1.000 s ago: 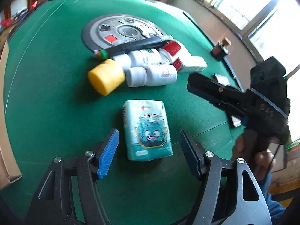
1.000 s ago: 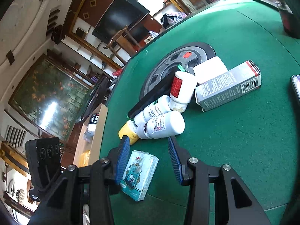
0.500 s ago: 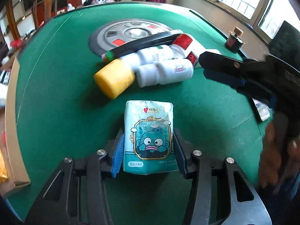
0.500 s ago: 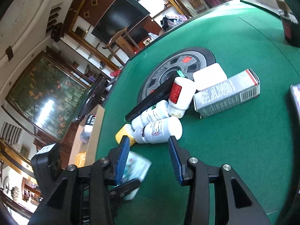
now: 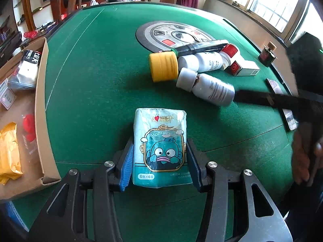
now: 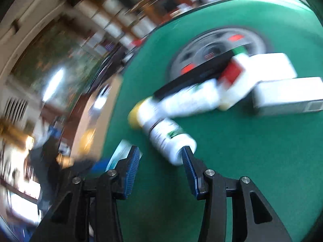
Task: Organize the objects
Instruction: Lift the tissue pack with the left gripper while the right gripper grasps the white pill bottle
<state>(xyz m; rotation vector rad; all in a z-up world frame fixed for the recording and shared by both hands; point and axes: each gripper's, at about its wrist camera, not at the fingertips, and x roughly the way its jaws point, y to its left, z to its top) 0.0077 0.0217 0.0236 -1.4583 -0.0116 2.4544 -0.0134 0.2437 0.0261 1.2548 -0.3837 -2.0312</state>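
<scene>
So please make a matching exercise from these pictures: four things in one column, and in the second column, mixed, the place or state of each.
Things:
1. tissue pack
2. yellow roll
3. nearest white bottle
4. cardboard box

Places or states:
A. lies on its side, its base at the tip of the right gripper
B. stands off the left edge of the green table
C. held between the jaws of the left gripper
D. lies beside the caps of the white bottles

Pairs: 1-C, 2-D, 3-A, 4-B
</scene>
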